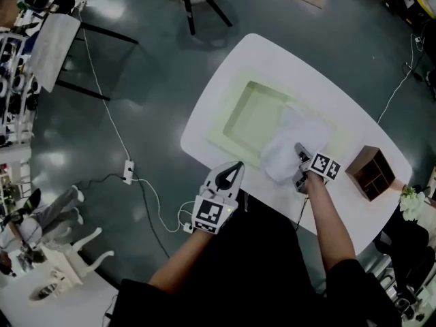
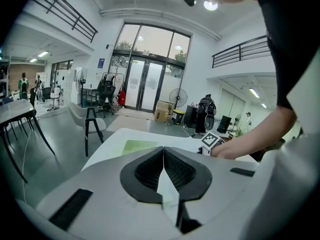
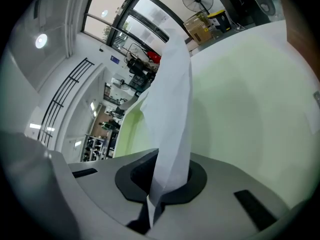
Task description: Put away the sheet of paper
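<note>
Grey shiny floor lies around a white rounded counter point(image 1: 204, 125) in the head view. A pale green mat point(image 1: 235, 118) sits on it. A white sheet of paper point(image 1: 289, 138) lies on the mat near the middle of the frame. The right claw point(image 1: 300, 152) pinches its near edge. The left claw point(image 1: 238, 165) waits by the counter's lower edge. A brown wooden box with little rooms point(image 1: 371, 172) stands at the right.

In the left gripper view, that claw is pressed together and seems to hold nothing.

In the right gripper view, the claw is clamped on the paper, which stands up from it.

The grab looks done. Next, the paper needs carrying to its place, maybe the box, without crumpling.
</note>
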Tool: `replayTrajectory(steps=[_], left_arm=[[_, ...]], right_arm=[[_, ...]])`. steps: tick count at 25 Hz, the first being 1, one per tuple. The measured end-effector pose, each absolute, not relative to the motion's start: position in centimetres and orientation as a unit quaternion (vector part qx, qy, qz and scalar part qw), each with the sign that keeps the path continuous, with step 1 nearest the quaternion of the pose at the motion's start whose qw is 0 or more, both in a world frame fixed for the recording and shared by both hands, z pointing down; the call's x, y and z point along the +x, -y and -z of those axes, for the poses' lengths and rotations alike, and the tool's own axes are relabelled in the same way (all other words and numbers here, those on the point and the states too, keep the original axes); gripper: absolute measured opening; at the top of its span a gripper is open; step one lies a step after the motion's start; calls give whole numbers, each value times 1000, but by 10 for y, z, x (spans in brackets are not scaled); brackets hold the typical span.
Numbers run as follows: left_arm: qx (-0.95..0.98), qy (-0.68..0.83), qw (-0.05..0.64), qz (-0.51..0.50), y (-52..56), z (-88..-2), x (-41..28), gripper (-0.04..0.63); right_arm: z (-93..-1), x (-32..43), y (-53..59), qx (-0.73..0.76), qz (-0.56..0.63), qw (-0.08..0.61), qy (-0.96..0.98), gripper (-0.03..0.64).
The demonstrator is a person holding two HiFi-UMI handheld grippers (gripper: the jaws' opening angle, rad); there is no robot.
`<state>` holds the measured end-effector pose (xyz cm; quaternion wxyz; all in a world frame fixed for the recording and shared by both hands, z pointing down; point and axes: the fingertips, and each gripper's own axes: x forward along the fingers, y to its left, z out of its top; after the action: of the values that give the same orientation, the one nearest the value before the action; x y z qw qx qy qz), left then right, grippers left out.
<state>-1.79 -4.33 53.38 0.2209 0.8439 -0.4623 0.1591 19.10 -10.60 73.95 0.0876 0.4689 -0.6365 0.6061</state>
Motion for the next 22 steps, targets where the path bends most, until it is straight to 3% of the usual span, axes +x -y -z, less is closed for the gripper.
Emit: replayTrajectory(steps=[22], left_arm=[[838,467,236,-155,63,-541,-33,5]], right_arm=[[-747,165,142,446,-628,83,633,0]])
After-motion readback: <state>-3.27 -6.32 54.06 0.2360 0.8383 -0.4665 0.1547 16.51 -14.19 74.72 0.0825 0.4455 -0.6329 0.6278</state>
